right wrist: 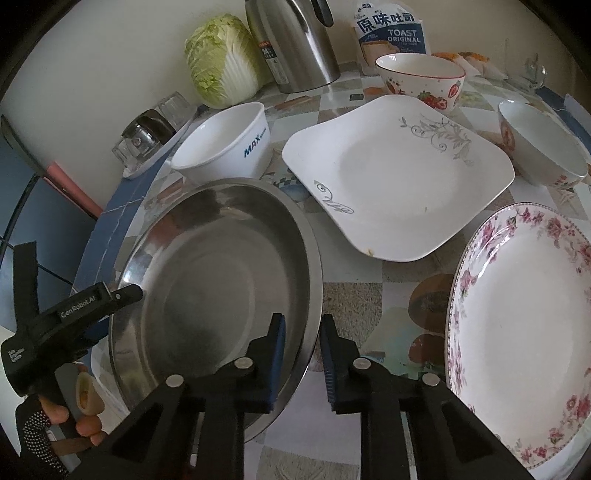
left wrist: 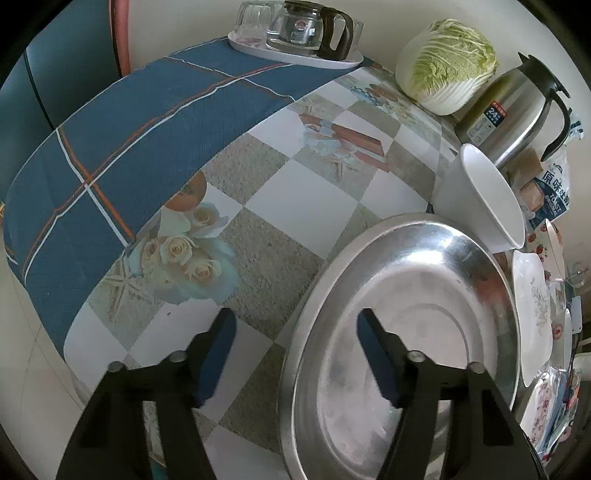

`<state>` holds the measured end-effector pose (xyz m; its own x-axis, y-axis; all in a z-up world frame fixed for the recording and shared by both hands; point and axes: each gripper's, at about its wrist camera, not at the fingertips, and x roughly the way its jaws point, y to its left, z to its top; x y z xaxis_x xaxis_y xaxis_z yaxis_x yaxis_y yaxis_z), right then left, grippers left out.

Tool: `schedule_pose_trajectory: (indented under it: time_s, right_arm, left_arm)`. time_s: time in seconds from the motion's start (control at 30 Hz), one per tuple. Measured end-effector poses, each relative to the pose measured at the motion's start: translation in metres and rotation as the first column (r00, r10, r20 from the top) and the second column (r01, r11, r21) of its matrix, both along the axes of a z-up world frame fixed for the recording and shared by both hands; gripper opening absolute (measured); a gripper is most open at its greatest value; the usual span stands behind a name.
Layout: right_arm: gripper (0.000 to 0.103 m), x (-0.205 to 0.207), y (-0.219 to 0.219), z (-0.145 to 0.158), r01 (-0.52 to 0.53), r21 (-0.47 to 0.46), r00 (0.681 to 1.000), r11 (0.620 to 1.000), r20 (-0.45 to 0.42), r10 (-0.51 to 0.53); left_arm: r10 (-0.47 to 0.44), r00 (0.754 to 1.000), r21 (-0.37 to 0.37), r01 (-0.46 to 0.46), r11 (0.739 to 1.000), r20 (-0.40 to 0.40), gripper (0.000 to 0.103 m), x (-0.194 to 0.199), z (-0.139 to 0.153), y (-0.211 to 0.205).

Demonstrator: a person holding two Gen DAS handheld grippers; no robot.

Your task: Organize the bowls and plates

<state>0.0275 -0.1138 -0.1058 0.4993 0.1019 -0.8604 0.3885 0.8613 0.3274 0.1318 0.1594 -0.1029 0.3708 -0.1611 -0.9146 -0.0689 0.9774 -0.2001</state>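
Both claws are working on the steel basin (right wrist: 221, 280). Right claw (right wrist: 303, 354) is straddling the basin's near rim, one pad inside and one outside, jaws nearly pressed together and pinching the rim; left claw (left wrist: 295, 354) is standing half spread across the opposite rim, one pad over the tablecloth (left wrist: 295, 206), one over the basin's inside (left wrist: 406, 332); whether its pads are touching metal cannot be told.

Right view is showing what the left barely catches: a square plate (right wrist: 399, 173) lying flat beyond the basin, a floral plate (right wrist: 524, 332) at the right edge, a strawberry bowl (right wrist: 421, 79) behind the square plate, and another bowl (right wrist: 543, 147) far right; it is also showing the left claw from outside (right wrist: 123, 293), with gloved fingers (right wrist: 55, 411) gripping its handle. Left view is giving the blue cloth (left wrist: 129, 147) covering the table's far side, and the tray (left wrist: 295, 55) with a glass pot (left wrist: 306, 31) and tumblers (left wrist: 255, 18), seen plainly; those are only glimpsed in the right view.

Counting: one basin; two plates; three bowls, including the white bowl (right wrist: 225, 142) marked MAX, sitting just behind the basin; one cabbage (right wrist: 221, 59); one steel flask (right wrist: 295, 44); one toast bag (right wrist: 393, 33).

Basin is sitting on the table near its front edge, between the white bowl and the claws.
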Motion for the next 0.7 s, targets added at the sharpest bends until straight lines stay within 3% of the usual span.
schedule_pose_trajectory:
  time_s: [0.33,0.7]
  right_arm:
    - [0.013,0.001,-0.001,-0.004,0.001,0.016,1.000,1.000,-0.009,-0.001]
    - [0.012,0.012,-0.001,-0.011,-0.010,0.027,1.000,1.000,-0.024,0.011]
  left_arm:
    - [-0.043,0.999,0.000,0.043,0.999,0.004,0.046,0.005,-0.001,-0.006]
    - [-0.075,0.997,0.032,0.074,0.997,0.013,0.040,0.007,-0.003,-0.010]
